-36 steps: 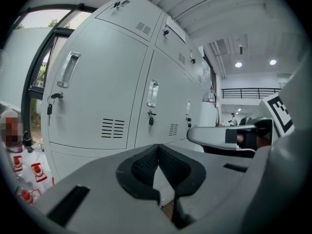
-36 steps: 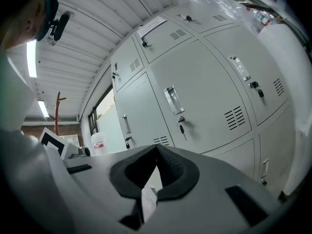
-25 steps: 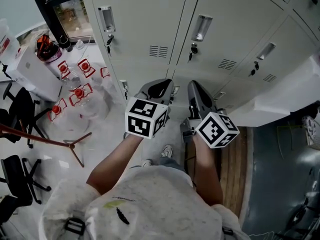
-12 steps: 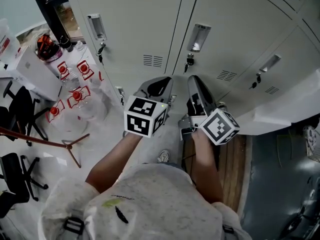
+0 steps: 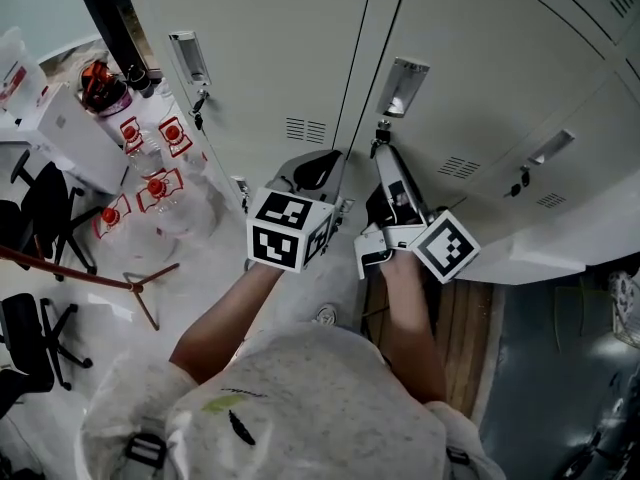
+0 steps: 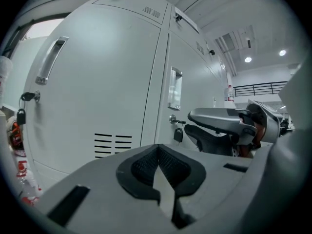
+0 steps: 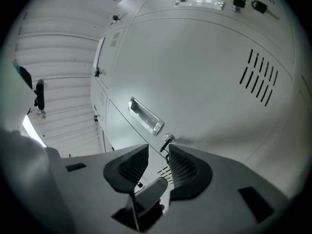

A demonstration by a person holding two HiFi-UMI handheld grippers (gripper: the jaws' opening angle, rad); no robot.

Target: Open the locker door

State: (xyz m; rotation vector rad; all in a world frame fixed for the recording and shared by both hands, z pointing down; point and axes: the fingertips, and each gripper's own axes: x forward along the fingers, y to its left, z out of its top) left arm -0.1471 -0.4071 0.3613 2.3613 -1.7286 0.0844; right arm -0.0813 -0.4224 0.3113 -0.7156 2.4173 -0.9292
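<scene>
Straight ahead, on the pale grey metal locker door [image 5: 470, 58], its small dark key [image 7: 167, 139] sits just beyond the right claw [image 7: 158, 153], whose jaws have just been opening, empty, and should centre squarely on it, while the left claw [image 6: 158, 156] is pressed together.

Matt painted metal locker door [image 5: 480, 48], shiny handle [image 5: 400, 85].

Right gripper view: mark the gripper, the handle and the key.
right gripper [image 7: 158, 147], right gripper view, midway between its fingertips.
handle [image 7: 145, 116], right gripper view, middle of the recessed pull.
key [image 7: 166, 140], right gripper view, where it enters the lock.
</scene>
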